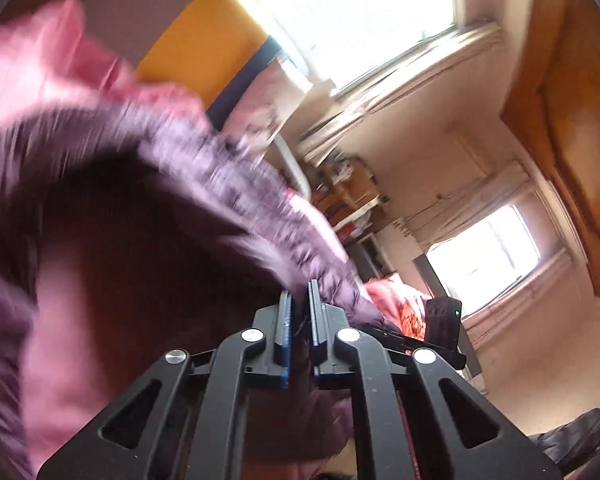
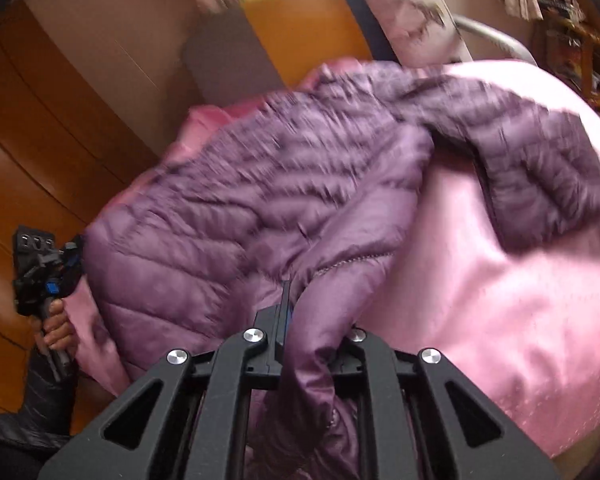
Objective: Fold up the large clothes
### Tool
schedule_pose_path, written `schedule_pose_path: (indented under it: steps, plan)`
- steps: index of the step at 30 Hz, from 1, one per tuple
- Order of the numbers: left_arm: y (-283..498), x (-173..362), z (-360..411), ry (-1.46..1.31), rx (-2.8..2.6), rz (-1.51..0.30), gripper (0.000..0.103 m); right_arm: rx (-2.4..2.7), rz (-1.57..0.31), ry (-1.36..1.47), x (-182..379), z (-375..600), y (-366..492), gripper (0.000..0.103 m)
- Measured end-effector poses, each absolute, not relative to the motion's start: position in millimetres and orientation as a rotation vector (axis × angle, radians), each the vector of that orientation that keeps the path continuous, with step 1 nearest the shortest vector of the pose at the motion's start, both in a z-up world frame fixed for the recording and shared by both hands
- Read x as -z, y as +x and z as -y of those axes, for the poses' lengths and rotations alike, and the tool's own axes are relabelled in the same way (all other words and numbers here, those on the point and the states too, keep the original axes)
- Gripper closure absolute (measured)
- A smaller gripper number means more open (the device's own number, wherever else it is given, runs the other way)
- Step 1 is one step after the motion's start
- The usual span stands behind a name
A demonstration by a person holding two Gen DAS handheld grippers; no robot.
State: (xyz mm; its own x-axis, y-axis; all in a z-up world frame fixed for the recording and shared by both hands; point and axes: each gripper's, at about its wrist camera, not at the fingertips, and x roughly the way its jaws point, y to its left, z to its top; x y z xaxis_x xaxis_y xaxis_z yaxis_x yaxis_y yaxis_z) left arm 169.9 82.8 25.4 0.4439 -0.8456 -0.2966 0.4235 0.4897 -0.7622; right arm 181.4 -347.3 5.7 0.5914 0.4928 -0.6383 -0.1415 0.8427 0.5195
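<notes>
A purple quilted jacket lies spread on a pink bedcover, one sleeve bent out to the right. My right gripper is shut on a fold of the jacket's near edge, and the fabric bunches over its right finger. At the jacket's left corner is my left gripper, held by a hand. In the left wrist view the jacket arches up, blurred, to my left gripper, whose jaws are shut on its edge. The right gripper shows beyond.
An orange headboard and a pale pillow stand at the bed's far end. A wooden wardrobe runs along the left. Two bright windows and a cluttered shelf line the far wall. A dark garment lies low right.
</notes>
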Motion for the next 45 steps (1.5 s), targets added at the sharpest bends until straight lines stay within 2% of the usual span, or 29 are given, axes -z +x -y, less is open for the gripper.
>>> schedule_pose_path:
  steps: [3, 5, 7, 8, 9, 11, 13, 14, 15, 16, 18, 19, 20, 21, 24, 29, 34, 37, 38, 39, 40, 41, 42, 43, 45]
  plan:
    - [165, -64, -100, -0.69, 0.889, -0.646, 0.098, -0.365, -0.809, 0.457, -25, 361, 173, 0.095]
    - [160, -71, -112, -0.659, 0.835, -0.634, 0.098, -0.322, -0.847, 0.446, -15, 365, 171, 0.095]
    - [154, -60, -117, -0.632, 0.759, -0.66, 0.066, -0.283, -0.911, 0.446, 7, 369, 168, 0.094]
    - [151, -48, -121, -0.637, 0.722, -0.689, 0.026, -0.258, -0.944, 0.438, 22, 370, 167, 0.094]
    - [146, -31, -124, -0.639, 0.669, -0.722, 0.016, -0.239, -0.966, 0.437, 31, 373, 165, 0.092]
    - [144, -5, -118, -0.599, 0.623, -0.798, 0.016, -0.199, -1.004, 0.436, 51, 375, 165, 0.086]
    - [141, 30, -103, -0.566, 0.581, -0.888, 0.016, -0.181, -1.036, 0.453, 67, 380, 161, 0.072]
    - [134, 50, -99, -0.559, 0.574, -0.941, 0.017, -0.174, -1.045, 0.452, 74, 381, 162, 0.06]
    - [132, 63, -97, -0.569, 0.581, -0.972, 0.018, -0.167, -1.055, 0.451, 80, 381, 162, 0.058]
    - [128, 74, -92, -0.579, 0.596, -1.001, 0.024, -0.171, -1.067, 0.456, 86, 382, 162, 0.058]
    - [119, 92, -80, -0.541, 0.61, -1.042, 0.078, -0.175, -1.077, 0.455, 93, 379, 164, 0.06]
    - [116, 95, -76, -0.533, 0.611, -1.041, 0.083, -0.183, -1.076, 0.45, 94, 377, 166, 0.065]
    - [112, 95, -79, -0.556, 0.61, -1.019, 0.092, -0.199, -1.07, 0.447, 91, 374, 168, 0.078]
    - [109, 92, -82, -0.556, 0.605, -1.004, 0.096, -0.207, -1.062, 0.444, 89, 370, 166, 0.088]
    - [105, 81, -90, -0.516, 0.56, -0.963, 0.099, -0.272, -1.023, 0.429, 75, 349, 166, 0.092]
    - [83, 76, -106, -0.496, 0.492, -0.961, 0.1, -0.354, -1.028, 0.341, 73, 318, 151, 0.094]
    - [51, 87, -111, -0.54, 0.431, -0.984, 0.1, -0.272, -1.058, 0.334, 95, 343, 131, 0.095]
    - [48, 86, -96, -0.507, 0.398, -0.999, 0.098, -0.25, -1.072, 0.37, 104, 355, 130, 0.093]
    - [49, 83, -94, -0.488, 0.384, -0.998, 0.096, -0.24, -1.076, 0.368, 103, 356, 133, 0.087]
    - [49, 77, -94, -0.475, 0.368, -0.993, 0.089, -0.226, -1.081, 0.356, 103, 357, 136, 0.08]
    - [50, 72, -96, -0.469, 0.362, -0.986, 0.083, -0.209, -1.079, 0.335, 100, 357, 138, 0.077]
    - [48, 66, -99, -0.469, 0.356, -0.975, 0.068, -0.187, -1.072, 0.312, 95, 356, 139, 0.069]
    - [45, 59, -107, -0.486, 0.343, -0.954, 0.047, -0.163, -1.055, 0.288, 88, 354, 141, 0.06]
    - [39, 54, -119, -0.514, 0.31, -0.927, 0.039, -0.139, -1.03, 0.266, 80, 357, 140, 0.056]
    - [27, 49, -147, -0.578, 0.222, -0.894, 0.036, -0.087, -0.967, 0.224, 62, 352, 140, 0.044]
